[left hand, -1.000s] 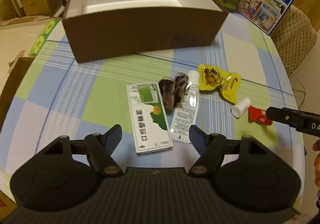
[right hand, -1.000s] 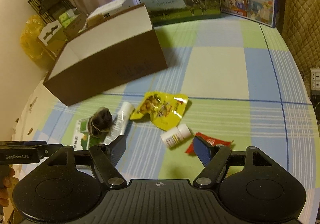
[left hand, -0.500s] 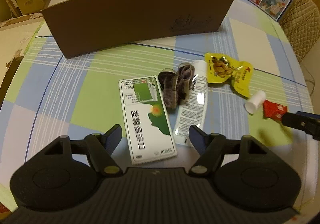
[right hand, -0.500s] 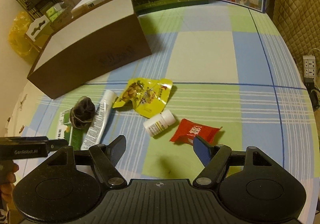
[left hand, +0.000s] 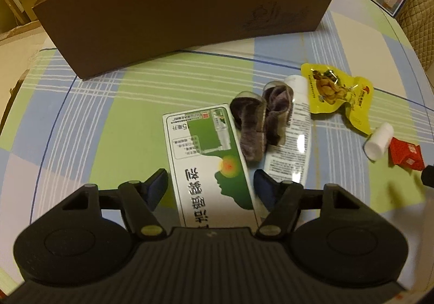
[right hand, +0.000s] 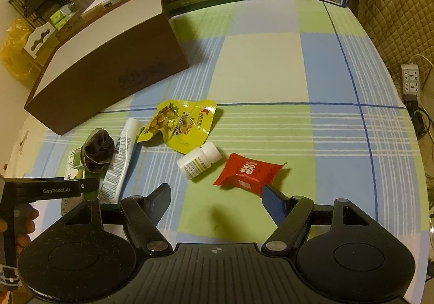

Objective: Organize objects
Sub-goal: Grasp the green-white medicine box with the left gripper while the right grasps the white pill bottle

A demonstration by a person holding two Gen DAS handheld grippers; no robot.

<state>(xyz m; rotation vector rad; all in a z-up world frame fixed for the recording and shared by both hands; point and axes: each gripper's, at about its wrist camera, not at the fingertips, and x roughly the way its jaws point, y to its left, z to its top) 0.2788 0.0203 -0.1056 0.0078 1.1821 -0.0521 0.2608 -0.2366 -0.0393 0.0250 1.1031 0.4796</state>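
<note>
While the brown cardboard box stands at the back of the checked tablecloth, its inside is hidden. The left gripper has just been closing, its jaws either side of the green-and-white medicine carton, not visibly pressing. The right gripper is apart beside the red snack packet.

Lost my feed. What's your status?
Left gripper closing around green-white box, not yet gripping. Right gripper open, empty. Dark pouch overlaps box's corner.
</note>
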